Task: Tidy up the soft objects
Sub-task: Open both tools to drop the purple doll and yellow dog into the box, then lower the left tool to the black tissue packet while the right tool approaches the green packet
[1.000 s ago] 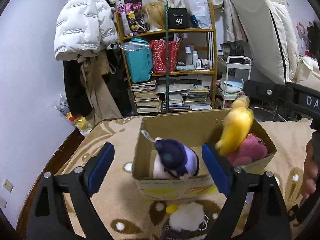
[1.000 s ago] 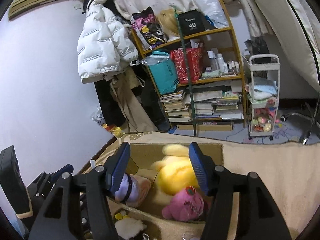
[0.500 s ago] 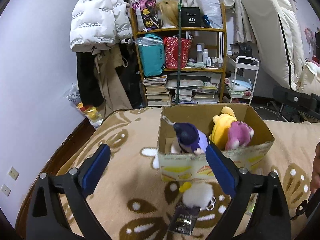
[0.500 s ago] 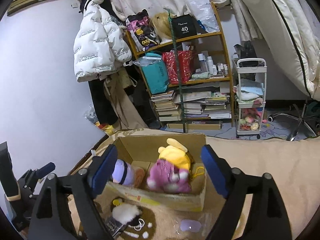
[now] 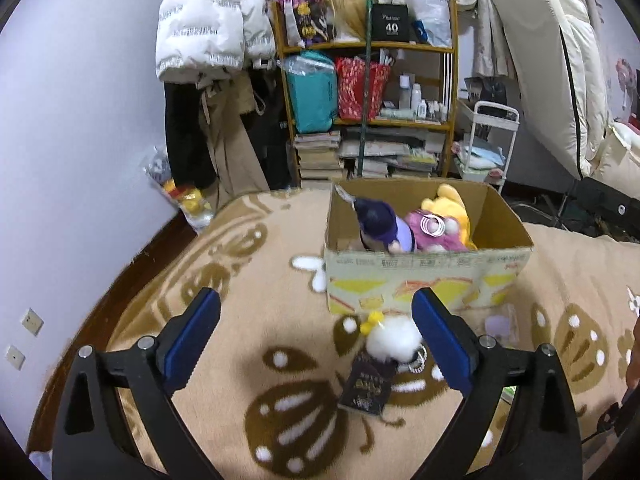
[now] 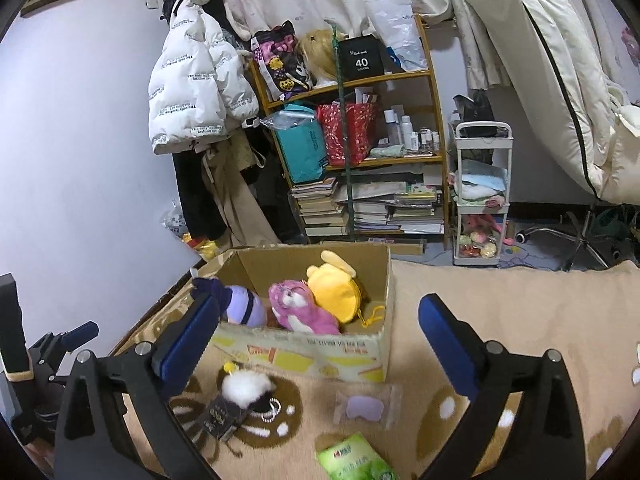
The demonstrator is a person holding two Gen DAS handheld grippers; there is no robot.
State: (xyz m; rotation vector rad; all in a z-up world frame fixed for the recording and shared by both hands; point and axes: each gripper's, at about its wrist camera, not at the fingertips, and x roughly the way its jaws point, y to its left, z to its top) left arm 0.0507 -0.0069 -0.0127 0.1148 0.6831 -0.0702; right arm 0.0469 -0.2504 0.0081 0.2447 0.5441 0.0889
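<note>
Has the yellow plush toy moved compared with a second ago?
Yes. The yellow plush toy was up between the right tongs above the cardboard box; now it lies inside, beside the pink plush toy, tongs open.

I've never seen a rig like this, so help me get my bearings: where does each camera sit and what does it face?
Left wrist: on the left gripper, facing the box; its open fingers and a hand edge show.
Right wrist: on the right gripper, facing the box from further right; its open fingers and the left gripper show.
Shared: box, pompom, shelf.
</note>
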